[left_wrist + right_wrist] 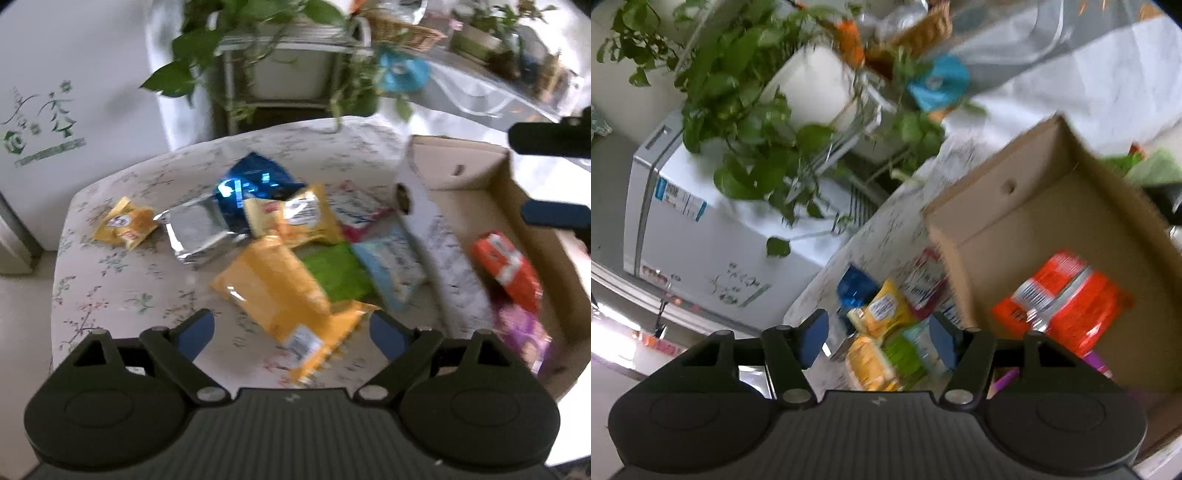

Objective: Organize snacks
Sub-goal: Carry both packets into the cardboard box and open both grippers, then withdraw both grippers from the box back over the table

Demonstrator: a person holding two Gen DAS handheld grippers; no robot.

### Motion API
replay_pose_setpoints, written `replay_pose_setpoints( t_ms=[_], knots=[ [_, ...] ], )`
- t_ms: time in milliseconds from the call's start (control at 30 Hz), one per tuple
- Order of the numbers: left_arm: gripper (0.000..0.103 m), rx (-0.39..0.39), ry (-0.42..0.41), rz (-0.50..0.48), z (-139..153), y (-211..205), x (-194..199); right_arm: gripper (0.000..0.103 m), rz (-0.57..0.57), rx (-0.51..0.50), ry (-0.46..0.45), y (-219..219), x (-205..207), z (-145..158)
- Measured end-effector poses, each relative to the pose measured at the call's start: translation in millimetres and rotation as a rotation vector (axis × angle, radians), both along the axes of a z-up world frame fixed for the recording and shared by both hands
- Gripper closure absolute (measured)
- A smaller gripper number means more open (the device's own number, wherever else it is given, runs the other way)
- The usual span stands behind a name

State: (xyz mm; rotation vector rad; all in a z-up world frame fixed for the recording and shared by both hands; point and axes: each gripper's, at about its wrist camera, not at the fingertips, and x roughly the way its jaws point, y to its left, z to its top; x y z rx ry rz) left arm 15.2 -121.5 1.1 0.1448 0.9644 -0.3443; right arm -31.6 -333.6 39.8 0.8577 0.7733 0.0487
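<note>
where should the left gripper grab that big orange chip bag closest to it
Grip the big orange bag by its crimped near end, by the white label, coming from above and the near side with the left hand-held gripper, whose jaws stand open. The bag lies flat and that end lies on bare cloth; its far end crowds the green packet and a yellow packet.

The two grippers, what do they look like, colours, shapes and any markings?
Both look alike. The left gripper has a black ribbed body, two round black housings at its sides, angular black linkage arms with silver pivot screws, and flat blue finger pads. A small pale logo sits mid-body. The right gripper shows the same build and blue pads. No cables or sleeves show.
</note>
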Motion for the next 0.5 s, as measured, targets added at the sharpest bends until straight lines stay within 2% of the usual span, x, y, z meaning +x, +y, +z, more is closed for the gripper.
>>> replay_pose_setpoints(
  t_ms=[133, 200, 333, 400, 500],
  knots=[
    [0.012, 0.018, -0.017, -0.011, -11.9, -1.9, 8.5, 0.032, 0.006, 0.056, 0.045, 14.9, 12.8, -10.3],
    [0.012, 0.002, -0.01, 0.0, -15.7, -3.1, 15.1, 0.031, -0.003, 0.076, 0.077, 22.7, 19.5, -16.8],
    [0.011, -0.032, -0.005, 0.051, -24.5, -3.5, 30.3, 0.025, -0.055, 0.051, 0.125, 36.8, 31.0, -24.7],
    [0.011, -0.011, 0.008, 0.076, -32.0, -2.2, 35.7, 0.025, -0.083, 0.055, 0.148, 40.7, 36.6, -30.3],
    [0.011, -0.004, 0.079, 0.14, -44.1, 8.5, 41.9, 0.025, -0.101, -0.001, 0.166, 51.0, 46.5, -35.3]
  ],
)
